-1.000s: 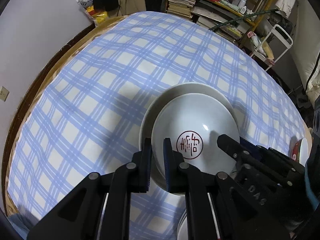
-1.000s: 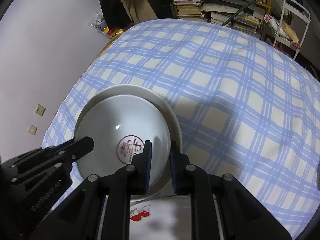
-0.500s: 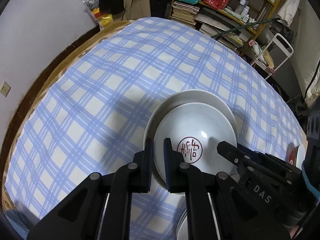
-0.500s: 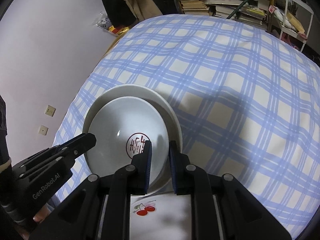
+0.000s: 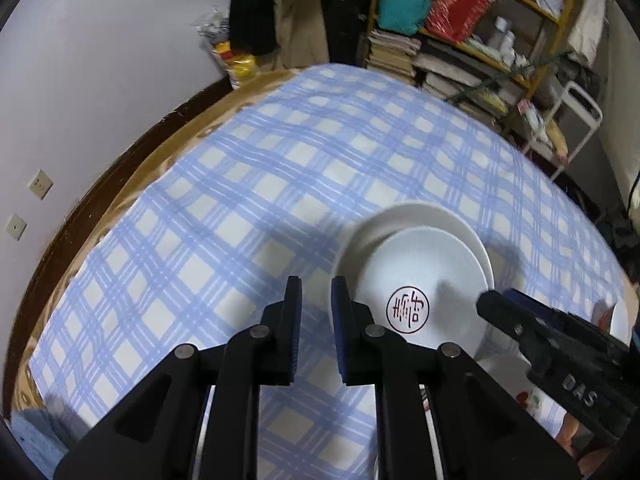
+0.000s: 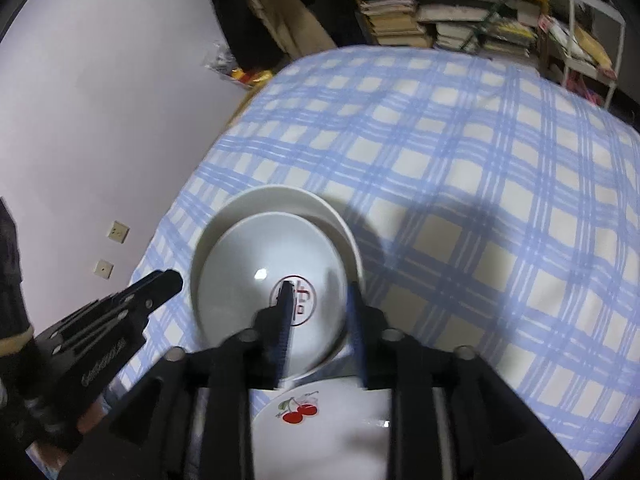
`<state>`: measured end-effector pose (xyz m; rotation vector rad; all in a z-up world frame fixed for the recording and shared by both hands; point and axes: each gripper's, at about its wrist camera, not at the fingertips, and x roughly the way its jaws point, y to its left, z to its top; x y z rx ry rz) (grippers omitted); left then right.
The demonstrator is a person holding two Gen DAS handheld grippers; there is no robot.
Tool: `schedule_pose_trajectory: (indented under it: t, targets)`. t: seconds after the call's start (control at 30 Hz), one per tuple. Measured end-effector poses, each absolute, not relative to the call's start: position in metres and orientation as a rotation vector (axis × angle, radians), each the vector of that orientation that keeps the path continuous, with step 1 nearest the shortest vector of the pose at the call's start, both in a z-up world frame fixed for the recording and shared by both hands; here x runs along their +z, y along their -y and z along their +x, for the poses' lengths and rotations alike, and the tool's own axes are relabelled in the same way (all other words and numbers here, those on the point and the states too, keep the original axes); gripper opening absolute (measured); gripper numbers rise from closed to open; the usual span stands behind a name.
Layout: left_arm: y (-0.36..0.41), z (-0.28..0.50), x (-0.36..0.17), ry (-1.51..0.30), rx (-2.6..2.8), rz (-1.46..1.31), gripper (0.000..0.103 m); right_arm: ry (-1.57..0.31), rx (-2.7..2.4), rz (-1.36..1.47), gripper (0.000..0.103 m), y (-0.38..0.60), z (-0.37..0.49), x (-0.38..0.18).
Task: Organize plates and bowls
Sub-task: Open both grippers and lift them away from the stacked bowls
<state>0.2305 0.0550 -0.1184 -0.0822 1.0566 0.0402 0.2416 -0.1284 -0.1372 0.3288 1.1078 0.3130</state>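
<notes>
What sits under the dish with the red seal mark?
The seal-marked dish rests nested in a larger white dish; only that one's rim shows. Anything beneath the pair is covered.

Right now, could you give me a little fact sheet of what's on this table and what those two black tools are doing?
surface: blue-and-white checked tablecloth
stack: white bowl with a red round seal mark sitting inside a larger white bowl
nearby: white plate with a red cherry print, nearest the camera
left gripper: open, beside the stack, holding nothing
right gripper: open, jaws either side of the seal bowl's near rim
</notes>
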Motion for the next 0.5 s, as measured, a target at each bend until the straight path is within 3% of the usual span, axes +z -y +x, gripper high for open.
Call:
schedule_pose_trajectory:
  t: [0.37, 0.5]
  targets:
    - [-0.031, 0.21, -0.126, -1.149, -0.052, -0.053, 0.019, -1.089, 0.179, 0.183, 0.077, 0.162, 0.22, -0.112]
    - [-0.018, 0.201, -0.116, -1.133, -0.072, -0.02, 0.027, -1.034, 0.124, 0.186, 0.098, 0.184, 0.205, -0.099]
